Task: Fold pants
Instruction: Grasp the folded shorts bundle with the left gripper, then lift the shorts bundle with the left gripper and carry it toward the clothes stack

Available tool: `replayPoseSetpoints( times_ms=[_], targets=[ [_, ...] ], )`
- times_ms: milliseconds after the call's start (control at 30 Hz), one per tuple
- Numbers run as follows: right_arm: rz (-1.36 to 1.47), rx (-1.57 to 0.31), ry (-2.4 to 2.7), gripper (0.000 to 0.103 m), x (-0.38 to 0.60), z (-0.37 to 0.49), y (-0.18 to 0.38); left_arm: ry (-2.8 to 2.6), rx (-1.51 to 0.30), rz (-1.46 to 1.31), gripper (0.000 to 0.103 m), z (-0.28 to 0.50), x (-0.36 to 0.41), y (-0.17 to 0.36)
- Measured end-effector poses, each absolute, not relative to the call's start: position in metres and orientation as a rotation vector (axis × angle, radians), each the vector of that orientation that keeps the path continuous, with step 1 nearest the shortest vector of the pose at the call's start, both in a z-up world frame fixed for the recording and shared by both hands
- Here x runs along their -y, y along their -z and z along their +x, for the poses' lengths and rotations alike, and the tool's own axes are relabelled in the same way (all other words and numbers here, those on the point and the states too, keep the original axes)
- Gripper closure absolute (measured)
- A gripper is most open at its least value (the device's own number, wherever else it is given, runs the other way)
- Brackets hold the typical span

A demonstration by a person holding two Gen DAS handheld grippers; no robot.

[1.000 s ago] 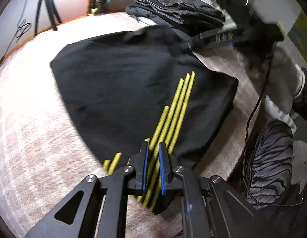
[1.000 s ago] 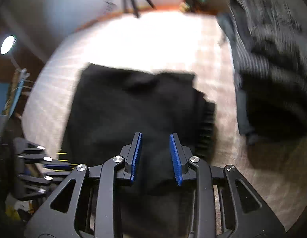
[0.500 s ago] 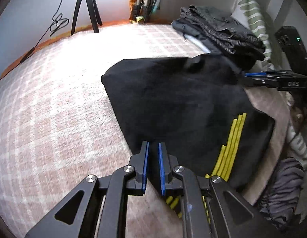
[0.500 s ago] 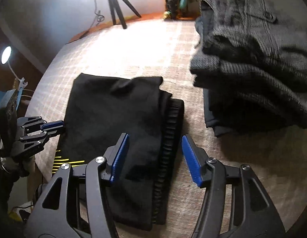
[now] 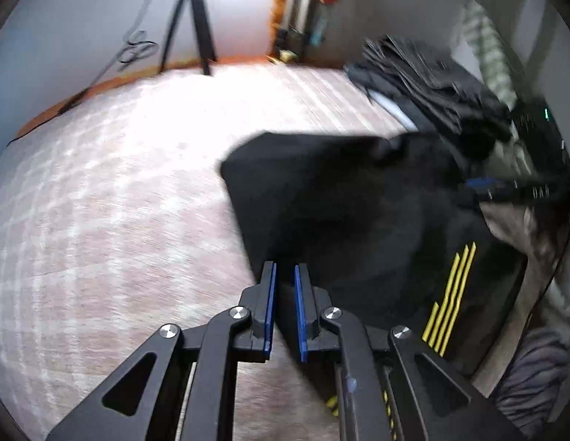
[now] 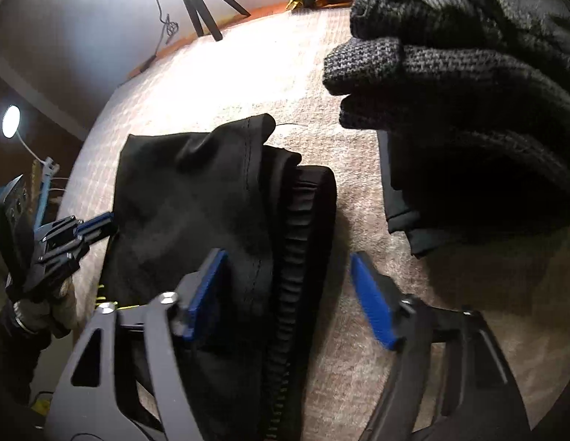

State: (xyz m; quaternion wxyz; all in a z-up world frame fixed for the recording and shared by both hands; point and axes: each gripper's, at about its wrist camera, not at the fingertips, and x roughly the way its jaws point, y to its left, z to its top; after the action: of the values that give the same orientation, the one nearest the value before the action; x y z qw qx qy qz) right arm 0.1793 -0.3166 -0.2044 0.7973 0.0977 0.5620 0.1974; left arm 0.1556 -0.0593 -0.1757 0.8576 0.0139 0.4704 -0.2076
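Observation:
Black pants [image 5: 351, 213] with yellow stripes [image 5: 450, 290] lie folded on the pink checked bed cover; they also show in the right wrist view [image 6: 196, 205], with the ribbed waistband [image 6: 303, 228] at the right edge. My left gripper [image 5: 284, 275] hovers at the near left edge of the pants, its blue pads a narrow gap apart with nothing between them. My right gripper [image 6: 288, 261] is wide open, low over the waistband, which lies between its pads. The left gripper shows in the right wrist view [image 6: 79, 231] at the far side of the pants.
A stack of folded dark grey pants [image 6: 469, 73] sits on the bed just right of the waistband, also in the left wrist view [image 5: 432, 84]. A tripod [image 5: 191, 18] stands by the far wall. A lamp [image 6: 11, 121] glows at left. The bed edge is at lower right [image 5: 505, 349].
My left gripper has swung left off the striped part to the pants' left edge. My right gripper has opened wide and dropped closer onto the waistband.

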Motion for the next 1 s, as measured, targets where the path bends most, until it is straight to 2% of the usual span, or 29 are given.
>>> replayPoseSetpoints(
  times_ms=[67, 267, 533, 767, 1000],
  targets=[
    [0.218, -1.202, -0.434, 0.019, 0.318, 0.182, 0.207, 0.413, -0.979, 0.011, 0.096, 0.161, 0.052, 0.173],
    [0.189, -1.182, -0.454, 0.018, 0.311, 0.194, 0.208, 0.417, -1.1, -0.082, 0.096, 0.189, 0.045, 0.187],
    [0.193, -1.174, -0.501, 0.017, 0.31, 0.201, 0.208, 0.483, -1.092, -0.175, 0.096, 0.199, 0.038, 0.184],
    [0.198, -1.143, -0.555, 0.0, 0.304, 0.2, 0.21, 0.539, -1.142, -0.268, 0.096, 0.217, 0.034, 0.2],
    [0.174, -1.141, -0.567, 0.0, 0.298, 0.207, 0.211, 0.582, -1.147, -0.304, 0.096, 0.224, 0.028, 0.203]
  ],
)
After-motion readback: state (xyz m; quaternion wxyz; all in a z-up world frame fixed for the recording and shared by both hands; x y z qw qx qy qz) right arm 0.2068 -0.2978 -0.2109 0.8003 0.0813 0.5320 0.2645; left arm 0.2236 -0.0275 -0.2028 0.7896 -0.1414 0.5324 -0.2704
